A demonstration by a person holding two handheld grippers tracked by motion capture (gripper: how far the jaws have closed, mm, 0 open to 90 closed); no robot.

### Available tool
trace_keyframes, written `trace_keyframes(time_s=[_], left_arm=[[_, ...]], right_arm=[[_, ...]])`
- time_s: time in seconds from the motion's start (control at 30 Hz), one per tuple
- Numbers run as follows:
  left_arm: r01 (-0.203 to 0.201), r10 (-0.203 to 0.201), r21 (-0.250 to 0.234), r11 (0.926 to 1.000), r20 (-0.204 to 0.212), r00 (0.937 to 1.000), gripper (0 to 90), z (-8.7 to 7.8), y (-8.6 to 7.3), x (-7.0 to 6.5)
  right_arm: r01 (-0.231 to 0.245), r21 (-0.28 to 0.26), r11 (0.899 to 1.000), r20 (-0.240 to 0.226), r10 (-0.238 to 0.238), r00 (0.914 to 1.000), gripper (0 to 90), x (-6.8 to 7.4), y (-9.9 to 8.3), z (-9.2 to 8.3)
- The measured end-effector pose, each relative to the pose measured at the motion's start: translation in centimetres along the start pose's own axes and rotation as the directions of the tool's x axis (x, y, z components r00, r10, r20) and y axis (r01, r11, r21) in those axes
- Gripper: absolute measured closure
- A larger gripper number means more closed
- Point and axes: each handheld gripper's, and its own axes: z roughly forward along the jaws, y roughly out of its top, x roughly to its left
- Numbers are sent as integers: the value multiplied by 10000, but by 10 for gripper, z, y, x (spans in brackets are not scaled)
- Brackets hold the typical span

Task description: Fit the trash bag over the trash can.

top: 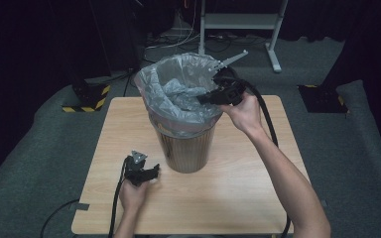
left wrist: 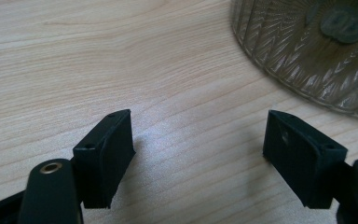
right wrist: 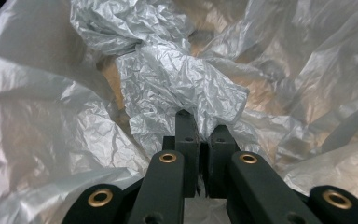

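Observation:
A ribbed brown waste bin [top: 186, 148] stands mid-table, lined with a crinkled grey plastic bag [top: 173, 94] that folds over its rim. My right gripper [top: 203, 99] reaches over the bin's right rim into the opening. In the right gripper view its jaws [right wrist: 200, 123] are shut on a bunched fold of the bag [right wrist: 177, 79], which rises away from the tips. My left gripper [top: 155, 171] rests low on the wooden table [top: 238, 198], just left of the bin's base. Its jaws [left wrist: 198, 140] are open with bare wood between them, the bin's base [left wrist: 307, 60] lying ahead to the right.
The table stands on grey carpet. A white metal frame [top: 238, 20] and loose cables lie behind it. Stand bases with yellow-black stripes [top: 87, 99] sit at the back left and back right. Each gripper's black cable trails off the near table edge.

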Motion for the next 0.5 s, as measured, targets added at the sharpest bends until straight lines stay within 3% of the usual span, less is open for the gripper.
trace_keyframes(time_s=[0.5], left_arm=[[35, -35, -4, 10000, 32, 10000, 243, 0, 0, 0]], right_arm=[[10, 1003, 9950, -301, 20, 9995, 863, -2, -12, 22]])
